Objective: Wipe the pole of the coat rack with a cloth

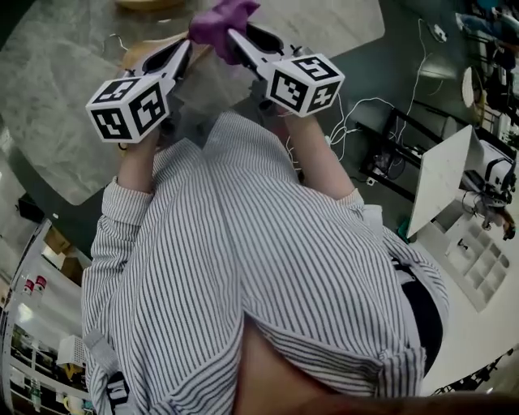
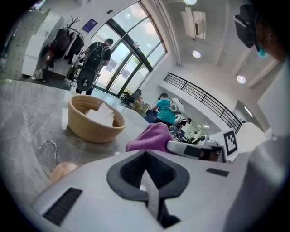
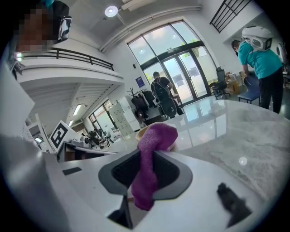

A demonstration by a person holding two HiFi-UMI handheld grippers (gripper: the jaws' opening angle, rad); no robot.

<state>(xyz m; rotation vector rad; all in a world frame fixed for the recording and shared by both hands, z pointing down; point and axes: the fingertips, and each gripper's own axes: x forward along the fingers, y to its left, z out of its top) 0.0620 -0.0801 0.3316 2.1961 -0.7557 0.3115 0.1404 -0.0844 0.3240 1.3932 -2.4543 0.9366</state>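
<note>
Right gripper jaws clenched on purple cloth. Left gripper jaws closed, empty. Basket on desk, 10 o'clock in left gripper view.

From head camera we look steeply down over striped shirt, with left tongs and right tongs at top edge. Each tongs camera rides close behind own jaws, facing low across table toward glass doors. All three views share purple cloth.
</note>
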